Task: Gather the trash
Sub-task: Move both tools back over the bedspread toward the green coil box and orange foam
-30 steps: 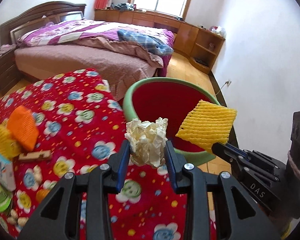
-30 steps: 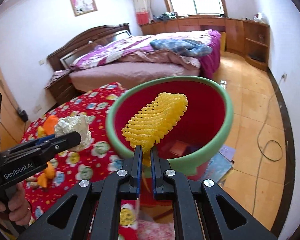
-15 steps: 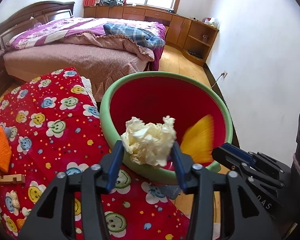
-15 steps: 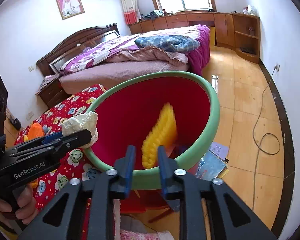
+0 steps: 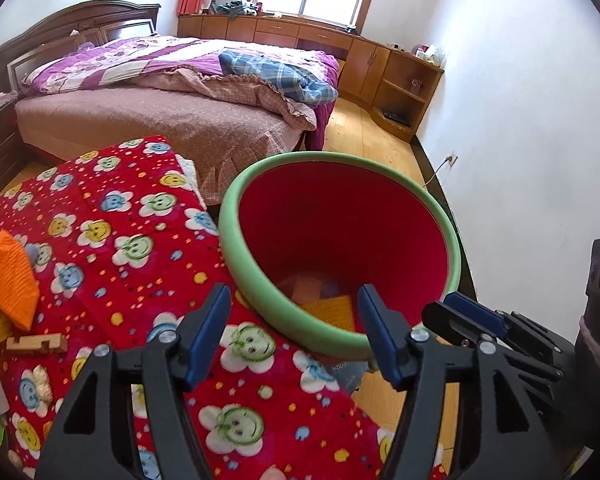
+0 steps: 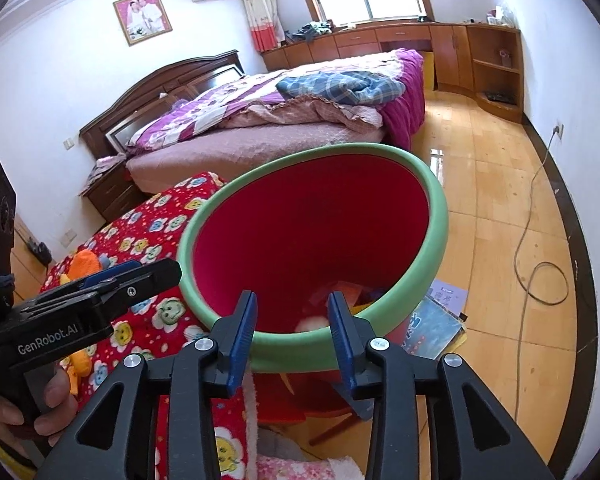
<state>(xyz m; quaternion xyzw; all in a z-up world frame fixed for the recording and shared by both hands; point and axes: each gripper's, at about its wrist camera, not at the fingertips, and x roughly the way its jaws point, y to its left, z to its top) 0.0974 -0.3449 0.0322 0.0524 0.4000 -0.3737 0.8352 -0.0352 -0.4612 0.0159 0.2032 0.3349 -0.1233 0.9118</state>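
A round bin with a green rim (image 5: 236, 256) and red inside stands off the table's right edge; it also shows in the right wrist view (image 6: 436, 216). The yellow foam net (image 5: 332, 312) lies at its bottom. A white paper ball (image 6: 312, 325) lies in the bin too. My left gripper (image 5: 294, 330) is open and empty over the bin's near rim. My right gripper (image 6: 292, 334) is open and empty just in front of the bin. An orange foam net (image 5: 8, 276) lies on the table at the left.
The table wears a red flowered cloth (image 5: 112, 248). A wooden block (image 5: 36, 342) and small items lie at its left edge. A bed (image 5: 160, 92) stands behind. Books (image 6: 436, 320) and a cable (image 6: 540, 276) lie on the wooden floor.
Both grippers opened. The paper ball and the yellow foam net dropped into the bin. Both grippers moved closer to the bin's rim.
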